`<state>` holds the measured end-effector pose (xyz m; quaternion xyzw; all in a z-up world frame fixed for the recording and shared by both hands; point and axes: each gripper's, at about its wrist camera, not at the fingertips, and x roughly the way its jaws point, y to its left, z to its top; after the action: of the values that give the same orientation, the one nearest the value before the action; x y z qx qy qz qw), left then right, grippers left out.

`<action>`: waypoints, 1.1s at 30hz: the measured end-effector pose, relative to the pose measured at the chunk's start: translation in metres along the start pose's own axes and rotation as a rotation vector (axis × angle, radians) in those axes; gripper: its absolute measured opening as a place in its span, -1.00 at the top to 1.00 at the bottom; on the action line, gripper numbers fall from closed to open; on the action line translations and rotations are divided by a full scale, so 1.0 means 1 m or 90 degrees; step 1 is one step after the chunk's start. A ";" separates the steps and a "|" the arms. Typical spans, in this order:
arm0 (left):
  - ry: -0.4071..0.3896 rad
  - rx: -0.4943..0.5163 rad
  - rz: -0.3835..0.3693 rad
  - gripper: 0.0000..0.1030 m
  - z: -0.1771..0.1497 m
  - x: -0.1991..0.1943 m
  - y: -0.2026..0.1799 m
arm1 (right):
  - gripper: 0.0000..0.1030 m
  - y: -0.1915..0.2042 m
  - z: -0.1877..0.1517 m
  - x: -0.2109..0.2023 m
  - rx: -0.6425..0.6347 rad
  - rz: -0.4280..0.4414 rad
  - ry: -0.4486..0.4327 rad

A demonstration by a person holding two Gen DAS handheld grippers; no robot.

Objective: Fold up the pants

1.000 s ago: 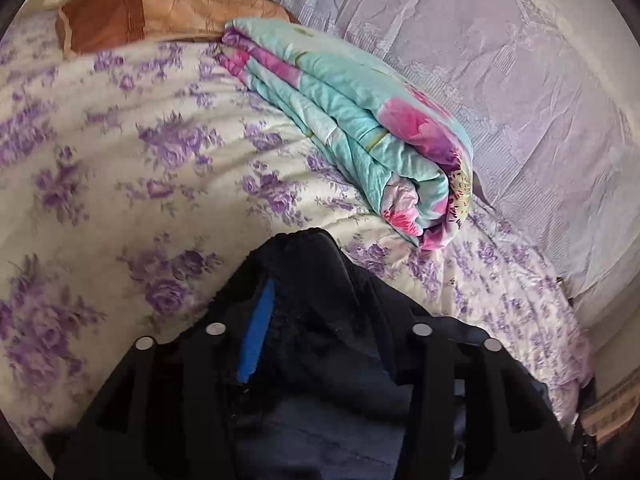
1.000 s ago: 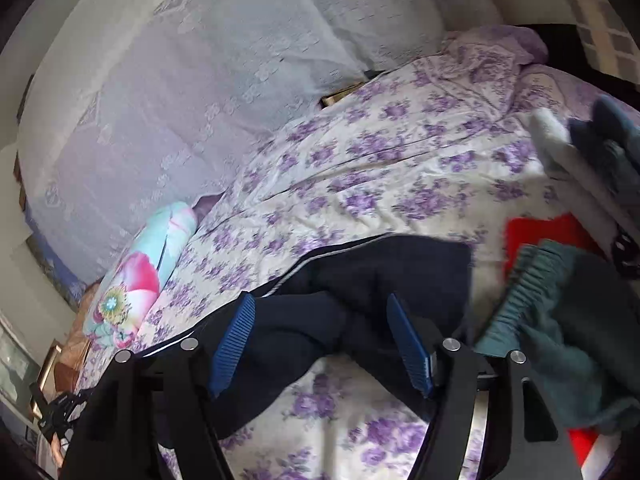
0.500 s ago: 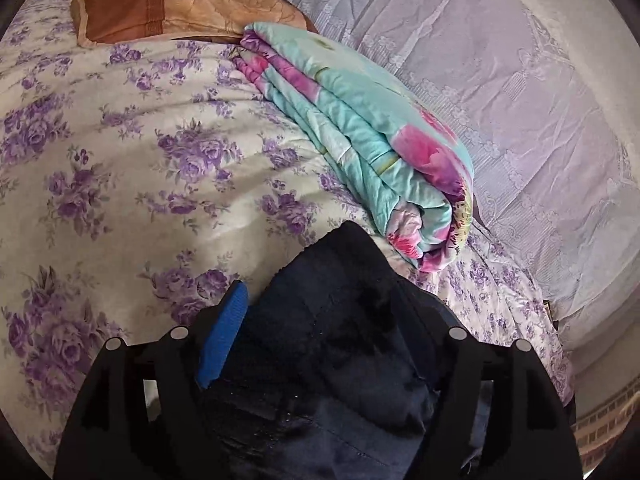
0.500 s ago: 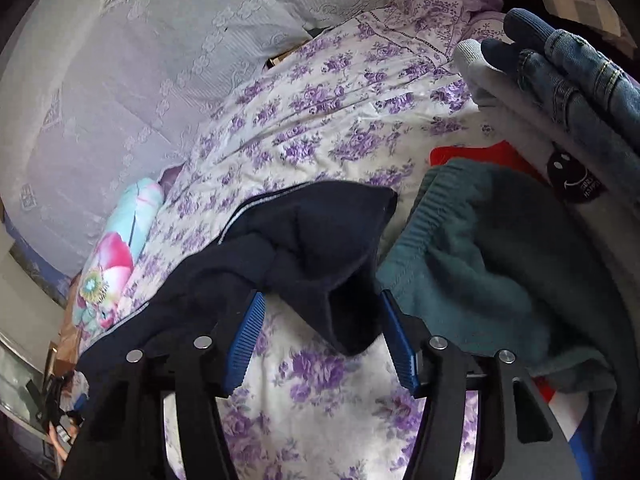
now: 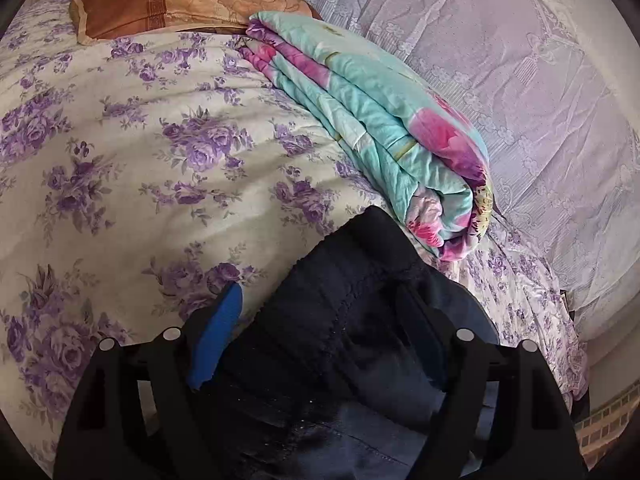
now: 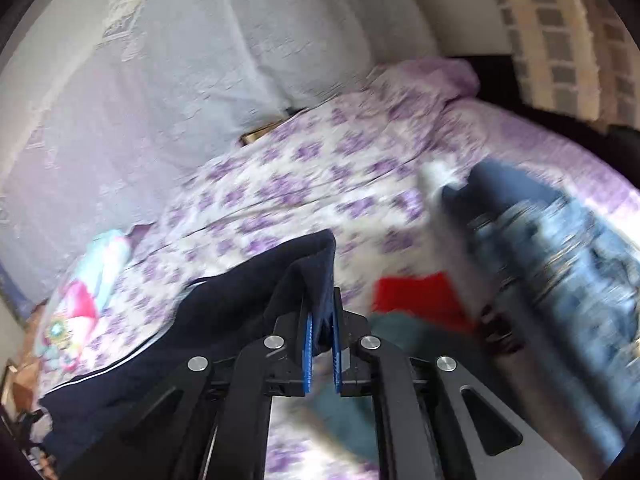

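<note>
Pants: dark navy pants (image 5: 360, 320) on the flowery bed sheet (image 5: 140, 160), seen in both views; a thin pale stripe along one edge in the right wrist view (image 6: 240, 292).
Left gripper (image 5: 320, 344): at 6 o'clock in the left wrist view, pointing down at the bed.
Left jaws: wide apart and opening; blue pad (image 5: 216, 336) at 7 o'clock, clear of the cloth; other pad dark and hard to see; a hump of pants lying between the two.
Right gripper (image 6: 322, 348): at 6 o'clock in the right wrist view.
Right jaws: nearly together and closing, clamped on a thin fold of the pants; cloth sticking up past the blue pads (image 6: 307, 354) toward 12 o'clock.
Right wrist view: blurry.
Folded quilt (image 5: 380, 128): teal with pink flowers, from 12 to 3 o'clock in the left wrist view, just past the pants' far edge; touching or not, cannot tell.
Brown pillow (image 5: 160, 4): at 11 o'clock, at the far end of the bed, against the quilt.
White lace curtain (image 5: 520, 80): at 2 o'clock, beside the bed.
Other clothes: blue jeans (image 6: 560, 240) at 3 o'clock, red cloth (image 6: 416, 292) and teal cloth (image 6: 400, 328) at 4 o'clock, near the right gripper.
</note>
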<state>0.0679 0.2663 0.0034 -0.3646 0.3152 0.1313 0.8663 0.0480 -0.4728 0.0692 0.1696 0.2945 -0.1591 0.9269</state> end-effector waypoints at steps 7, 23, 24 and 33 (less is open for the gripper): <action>0.020 0.022 0.008 -0.57 0.001 0.005 -0.006 | 0.07 -0.015 -0.010 -0.033 0.067 0.029 -0.069; 0.080 0.075 -0.031 -0.61 0.038 0.028 0.002 | -0.09 0.166 -0.093 -0.053 -0.201 0.295 0.103; 0.072 0.098 -0.012 -0.61 0.042 0.029 0.001 | -0.09 0.173 -0.095 -0.055 -0.207 0.308 0.109; 0.120 0.194 0.066 -0.89 0.053 0.077 -0.017 | -0.28 0.214 -0.089 -0.033 -0.259 0.285 0.142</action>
<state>0.1583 0.2921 -0.0089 -0.2236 0.4297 0.0914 0.8701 0.0628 -0.2389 0.0681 0.0581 0.3752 0.1303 0.9159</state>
